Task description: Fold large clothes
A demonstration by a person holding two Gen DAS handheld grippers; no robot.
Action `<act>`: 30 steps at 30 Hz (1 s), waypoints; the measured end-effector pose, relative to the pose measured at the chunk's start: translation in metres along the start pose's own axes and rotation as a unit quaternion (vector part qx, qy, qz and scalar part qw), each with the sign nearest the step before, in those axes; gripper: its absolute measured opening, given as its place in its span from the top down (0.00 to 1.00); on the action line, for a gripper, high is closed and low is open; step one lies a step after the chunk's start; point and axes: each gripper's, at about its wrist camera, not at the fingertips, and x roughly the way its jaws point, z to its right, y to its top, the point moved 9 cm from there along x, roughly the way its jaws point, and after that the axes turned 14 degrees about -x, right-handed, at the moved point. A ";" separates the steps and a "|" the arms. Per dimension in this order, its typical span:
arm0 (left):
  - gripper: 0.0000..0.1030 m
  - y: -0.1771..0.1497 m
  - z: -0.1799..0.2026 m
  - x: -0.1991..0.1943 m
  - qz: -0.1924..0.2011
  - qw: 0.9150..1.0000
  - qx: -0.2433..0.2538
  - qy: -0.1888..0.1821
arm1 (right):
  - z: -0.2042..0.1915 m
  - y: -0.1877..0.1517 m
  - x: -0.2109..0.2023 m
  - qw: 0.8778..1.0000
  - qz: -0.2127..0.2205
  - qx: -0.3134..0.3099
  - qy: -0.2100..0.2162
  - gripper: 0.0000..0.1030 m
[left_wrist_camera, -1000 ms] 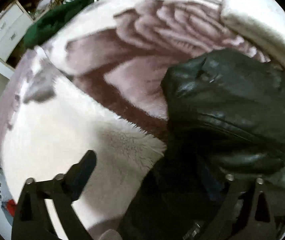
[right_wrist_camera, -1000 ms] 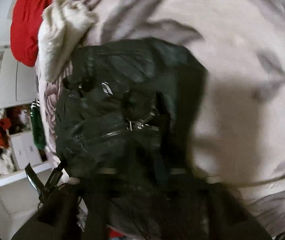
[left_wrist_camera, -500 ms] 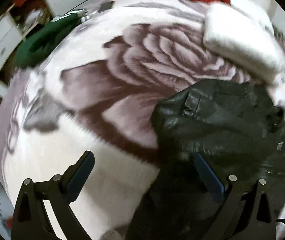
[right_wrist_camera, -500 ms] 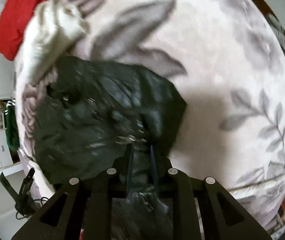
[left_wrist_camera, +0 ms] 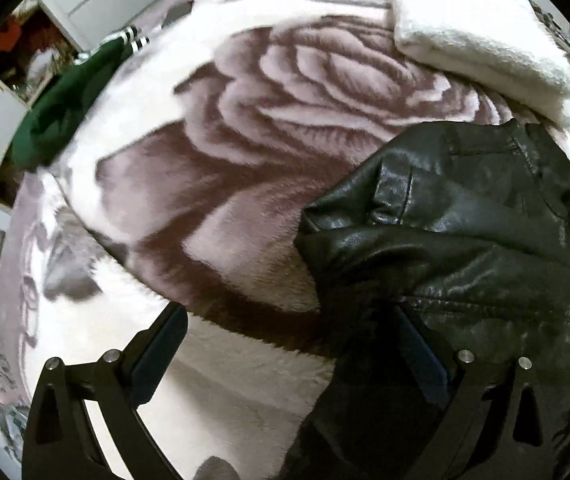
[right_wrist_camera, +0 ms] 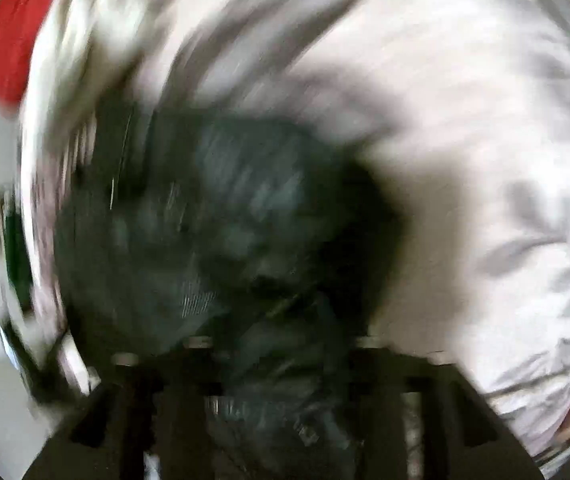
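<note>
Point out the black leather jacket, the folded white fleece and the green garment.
black leather jacket (left_wrist_camera: 465, 240): left wrist view, creased upper panel.
folded white fleece (left_wrist_camera: 473, 36): left wrist view, top face.
green garment (left_wrist_camera: 65, 108): left wrist view, middle of heap.

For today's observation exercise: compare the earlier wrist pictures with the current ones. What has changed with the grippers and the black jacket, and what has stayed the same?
The right gripper, pinched shut on the black leather jacket half a second ago, is opening its jaws, with jacket fabric still between them in a blurred view. The left gripper has stayed open and drawn back, so more of the floral blanket shows. The jacket stays bunched on the blanket; the white folded garment and green garment have not moved.
</note>
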 end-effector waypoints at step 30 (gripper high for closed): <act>0.00 -0.062 -0.019 -0.043 -0.014 0.999 -0.009 -0.041 | 0.016 -0.089 -0.034 0.997 -0.062 0.048 0.002 0.40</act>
